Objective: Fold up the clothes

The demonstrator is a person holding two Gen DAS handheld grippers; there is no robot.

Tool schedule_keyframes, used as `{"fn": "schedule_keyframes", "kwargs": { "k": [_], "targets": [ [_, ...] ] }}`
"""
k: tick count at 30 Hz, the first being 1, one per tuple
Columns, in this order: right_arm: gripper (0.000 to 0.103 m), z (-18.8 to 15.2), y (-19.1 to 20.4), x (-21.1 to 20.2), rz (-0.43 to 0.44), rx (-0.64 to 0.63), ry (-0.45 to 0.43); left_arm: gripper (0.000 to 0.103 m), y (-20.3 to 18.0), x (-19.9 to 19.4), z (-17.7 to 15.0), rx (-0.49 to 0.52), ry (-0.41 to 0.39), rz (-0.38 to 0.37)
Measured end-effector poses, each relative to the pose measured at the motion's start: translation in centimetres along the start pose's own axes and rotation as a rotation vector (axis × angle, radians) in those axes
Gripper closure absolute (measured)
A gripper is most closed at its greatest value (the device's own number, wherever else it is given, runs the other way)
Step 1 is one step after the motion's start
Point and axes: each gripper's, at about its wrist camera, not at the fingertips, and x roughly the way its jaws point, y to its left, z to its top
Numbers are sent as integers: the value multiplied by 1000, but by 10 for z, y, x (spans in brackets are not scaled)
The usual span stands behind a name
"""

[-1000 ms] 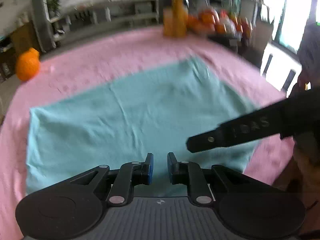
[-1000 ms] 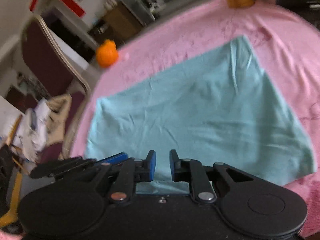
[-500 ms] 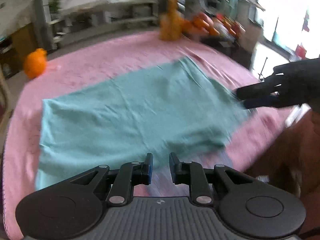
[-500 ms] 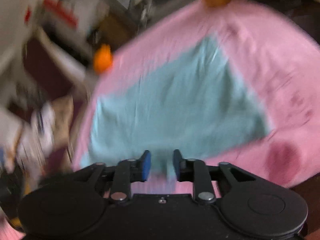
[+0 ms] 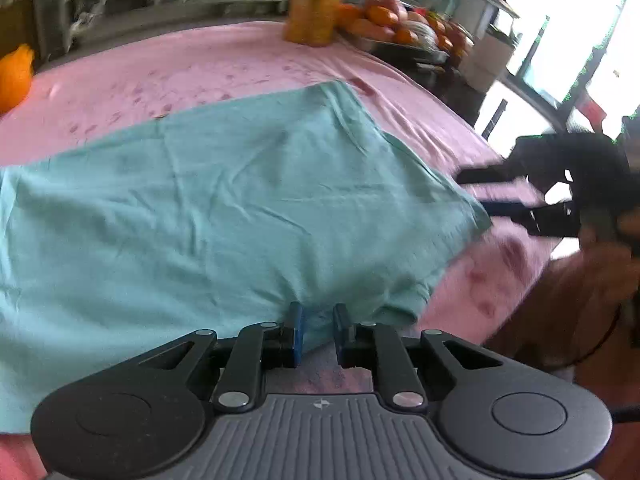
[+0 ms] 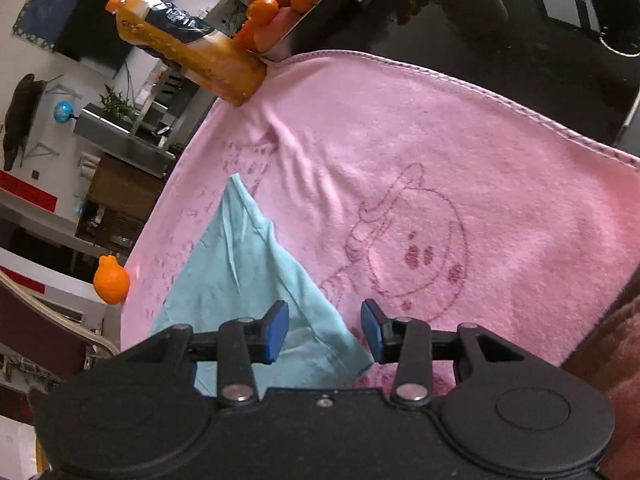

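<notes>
**Green cloth on the pink towel**

The green cloth point(image 5: 224, 208) lies flat on the pink towel point(image 6: 440, 152). Your left gripper point(image 5: 318, 330) is closing on its near edge, cloth between the jaws. Your right gripper point(image 6: 325, 330) is released, its jaws apart over the cloth's corner.
</notes>
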Motion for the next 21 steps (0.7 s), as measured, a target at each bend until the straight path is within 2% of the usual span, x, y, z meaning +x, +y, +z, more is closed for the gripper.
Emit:
{"fn": "schedule_keyframes", "kwargs": {
  "k": [1, 4, 5, 8, 14, 15, 18, 19, 21],
  "targets": [
    [63, 0, -4, 1, 23, 25, 21, 91, -3, -1, -2, 26, 1, 8],
    [64, -8, -19, 8, 122, 175, 140, 88, -2, -2, -5, 21, 3, 8],
    [68, -10, -20, 9, 130, 191, 154, 88, -1, -2, -5, 16, 3, 8],
    [67, -14, -21, 11, 143, 214, 175, 88, 1, -1, -3, -6, 7, 6],
    [62, -21, -11, 21, 170, 202, 59, 87, 3, -2, -3, -43, 10, -5],
    [62, -22, -7, 25, 173, 186, 69, 87, 3, -1, -3, -44, 10, -5],
    [61, -27, -1, 38, 241, 194, 188, 87, 3, -1, -3, -45, 10, -5],
    [61, -28, 1, 41, 247, 195, 197, 87, 3, -1, -3, -46, 10, -5],
    [62, -24, 6, 39, 188, 151, 113, 87, 3, -1, -2, -50, 11, -6]
  ]
}}
